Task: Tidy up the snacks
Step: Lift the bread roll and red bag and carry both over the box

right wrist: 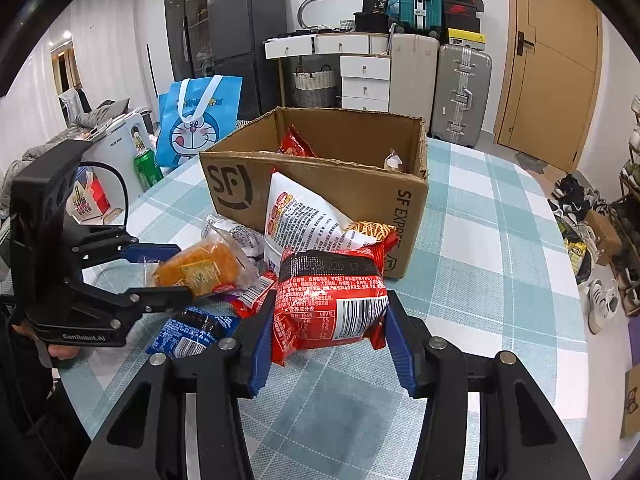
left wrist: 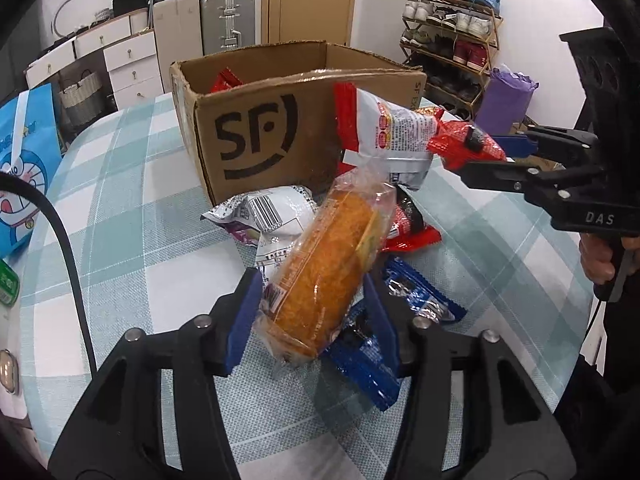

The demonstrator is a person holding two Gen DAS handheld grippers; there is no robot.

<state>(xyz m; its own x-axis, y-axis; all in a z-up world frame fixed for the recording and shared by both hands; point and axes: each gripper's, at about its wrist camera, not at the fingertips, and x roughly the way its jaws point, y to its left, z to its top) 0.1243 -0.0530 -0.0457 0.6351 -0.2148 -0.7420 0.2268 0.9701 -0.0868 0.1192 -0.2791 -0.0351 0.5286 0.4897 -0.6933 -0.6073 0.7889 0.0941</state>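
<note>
— Where are you in the sorting?

— Mid-carry, I'd say. My left gripper (left wrist: 310,300) has its blue pads pinched on a clear-wrapped orange cake (left wrist: 324,264), lifted off the checked tablecloth (left wrist: 132,216). My right gripper (right wrist: 326,334) is clamped on a red noodle packet (right wrist: 330,300), barcode facing the lens. Both sit just in front of the cardboard box (right wrist: 320,196) — the one stamped SF — whose top is open.

— Anything in the box already?

— A red bag (right wrist: 294,144) leans against its back wall and something pale sits in the far right corner; I can't tell what that is.

— And what's left on the table?

— A white and red bag (right wrist: 300,216) propped against the box front, a silver-white pouch (left wrist: 272,216) beside it, a blue packet (left wrist: 416,296) lying flat under my left fingers, and more red wrappers underneath.

— So what does the next move call for?

— As I judge it, each load has to rise above the front wall before going forward, then the pads part over the bare floor of the box. The two grippers are close together, so one should go first. The cake is soft — a light squeeze only.
</note>
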